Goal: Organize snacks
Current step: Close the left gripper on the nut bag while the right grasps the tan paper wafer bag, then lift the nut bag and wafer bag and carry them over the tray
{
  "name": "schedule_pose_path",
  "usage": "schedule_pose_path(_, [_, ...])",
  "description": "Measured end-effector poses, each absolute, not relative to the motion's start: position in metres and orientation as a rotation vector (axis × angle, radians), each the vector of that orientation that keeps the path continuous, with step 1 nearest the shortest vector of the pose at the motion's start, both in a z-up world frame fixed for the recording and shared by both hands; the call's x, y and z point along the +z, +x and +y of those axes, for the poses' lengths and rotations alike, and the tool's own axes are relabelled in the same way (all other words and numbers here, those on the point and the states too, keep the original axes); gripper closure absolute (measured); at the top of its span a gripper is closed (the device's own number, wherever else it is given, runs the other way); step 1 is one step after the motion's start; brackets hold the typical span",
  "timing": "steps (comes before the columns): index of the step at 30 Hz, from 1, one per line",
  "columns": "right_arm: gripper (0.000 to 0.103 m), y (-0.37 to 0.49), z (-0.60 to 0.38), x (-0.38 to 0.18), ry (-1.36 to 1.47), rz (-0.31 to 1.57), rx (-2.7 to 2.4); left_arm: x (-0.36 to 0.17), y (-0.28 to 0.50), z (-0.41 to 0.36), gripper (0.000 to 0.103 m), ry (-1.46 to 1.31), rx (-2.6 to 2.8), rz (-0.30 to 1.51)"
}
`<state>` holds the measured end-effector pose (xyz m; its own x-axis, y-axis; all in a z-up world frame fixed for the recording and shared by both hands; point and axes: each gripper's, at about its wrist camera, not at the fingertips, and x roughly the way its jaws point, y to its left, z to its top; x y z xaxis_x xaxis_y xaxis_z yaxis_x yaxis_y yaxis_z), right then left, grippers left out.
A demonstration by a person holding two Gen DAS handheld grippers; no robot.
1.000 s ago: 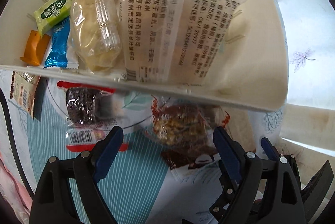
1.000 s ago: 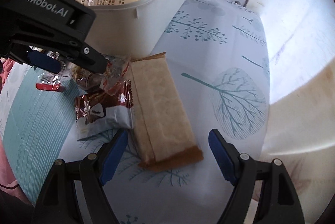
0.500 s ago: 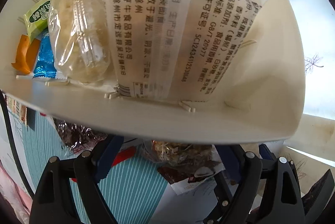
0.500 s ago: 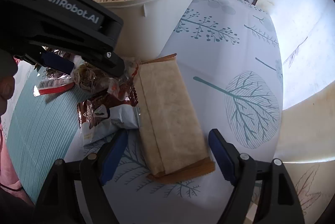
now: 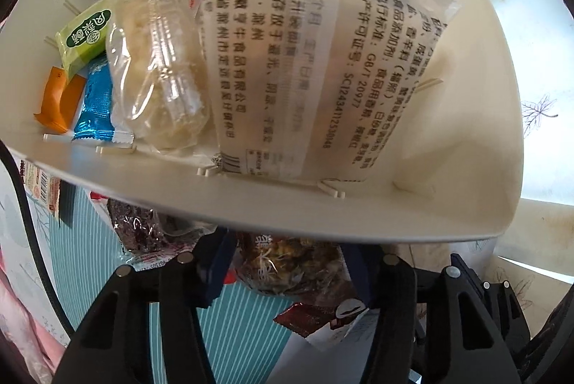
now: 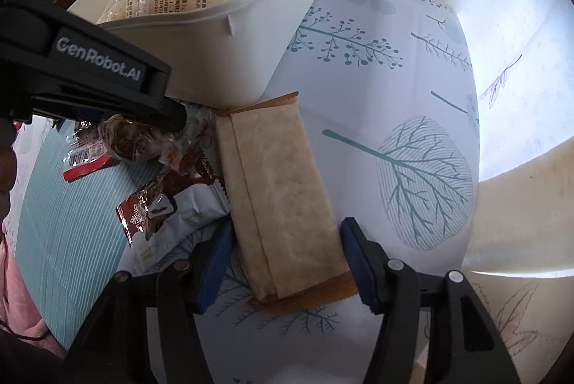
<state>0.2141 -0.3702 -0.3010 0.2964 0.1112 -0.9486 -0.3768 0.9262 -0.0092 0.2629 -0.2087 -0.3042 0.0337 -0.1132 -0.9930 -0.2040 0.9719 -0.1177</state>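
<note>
A white bin (image 5: 448, 204) holds several snack packets, the largest a clear bag with black print (image 5: 287, 61). Below its near rim, my left gripper (image 5: 287, 262) straddles a clear nut-cluster packet (image 5: 287, 265), its jaws close on each side of it. In the right wrist view the bin (image 6: 222, 61) stands at the back. My right gripper (image 6: 283, 258) straddles a long tan wafer pack (image 6: 280, 197) lying on the cloth, jaws open and just beside its edges.
A brown-and-white chocolate packet (image 6: 168, 208) lies left of the wafer pack. A dark berry packet with a red edge (image 5: 136, 229) lies left of the nut packet. The tree-print tablecloth (image 6: 394, 97) stretches to the right. Pink fabric (image 6: 21, 276) shows at the far left.
My left gripper has moved forward under the bin's rim and narrowed around the nut-cluster packet. My right gripper has moved forward and now straddles the wafer pack.
</note>
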Motion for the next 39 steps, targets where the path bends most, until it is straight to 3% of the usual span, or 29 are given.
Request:
schedule_pose_path(12, [0.044,0.219,-0.369,-0.306,-0.187,1.404,0.281,-0.301,0.242,-0.2,0.051,-0.318,0.021,1.614])
schedule_pose_path(22, [0.044,0.216,-0.397,-0.312,0.108,1.599,0.17,-0.247,0.205,-0.191,0.05,-0.272,-0.128,1.563])
schedule_pose_path(29, [0.046,0.204,-0.427,-0.309,0.388,1.57,0.073,-0.183,0.191,-0.17,0.05,-0.151,-0.151,1.497])
schedule_pose_path(39, [0.046,0.191,-0.422,-0.263,0.512,1.459,0.065,-0.127,0.19,-0.136,0.05,-0.198,-0.169,1.418])
